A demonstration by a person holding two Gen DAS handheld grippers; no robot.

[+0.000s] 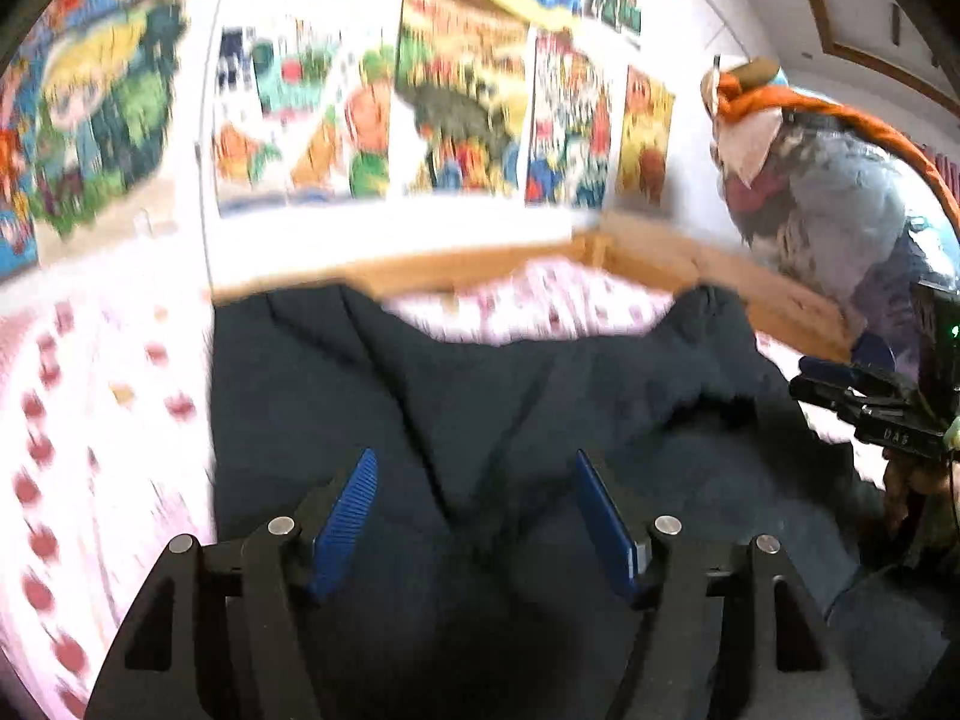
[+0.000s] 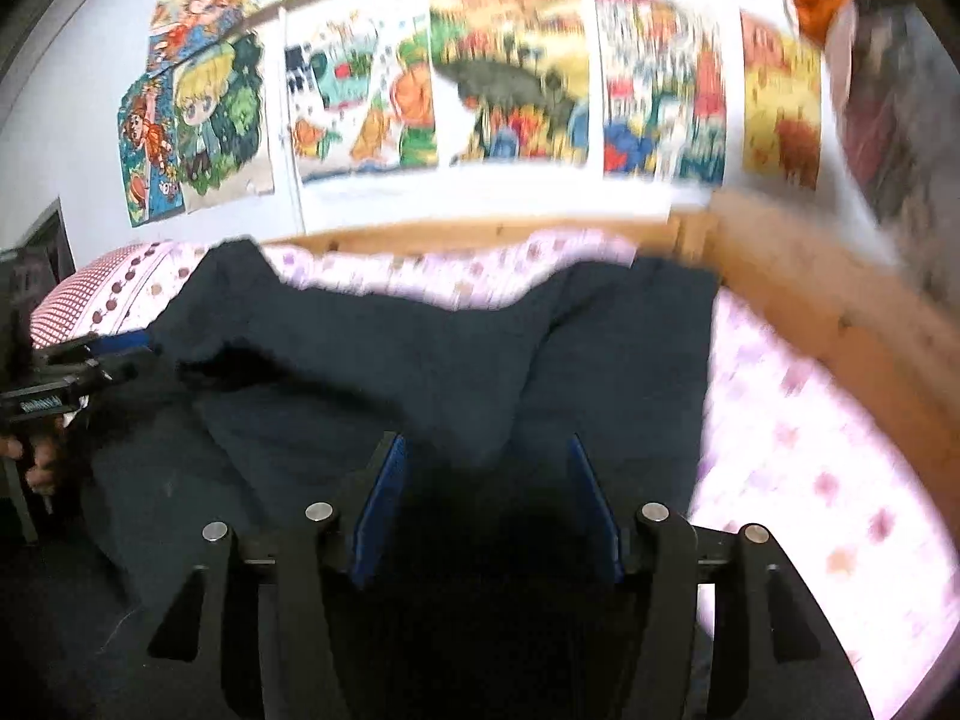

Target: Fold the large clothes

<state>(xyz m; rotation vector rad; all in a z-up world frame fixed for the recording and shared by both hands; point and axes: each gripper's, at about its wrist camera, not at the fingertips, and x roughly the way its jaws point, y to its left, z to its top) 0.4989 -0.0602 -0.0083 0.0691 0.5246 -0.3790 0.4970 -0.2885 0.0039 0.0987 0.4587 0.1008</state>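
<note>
A large dark navy garment (image 1: 510, 396) lies spread and creased on the bed, its far edge dipping in the middle; it also fills the right wrist view (image 2: 420, 348). My left gripper (image 1: 477, 468) is open just above the cloth near its front part, blue pads apart, nothing between them. My right gripper (image 2: 486, 450) is open over the garment's near right part, empty. The right gripper shows at the right edge of the left wrist view (image 1: 864, 396); the left gripper shows at the left edge of the right wrist view (image 2: 84, 360).
The bed has a pink patterned sheet (image 2: 810, 432) and a wooden frame (image 2: 840, 306) along the back and right. Colourful posters (image 2: 510, 72) cover the wall. A pile of clothes with an orange strap (image 1: 840, 180) hangs at the right corner.
</note>
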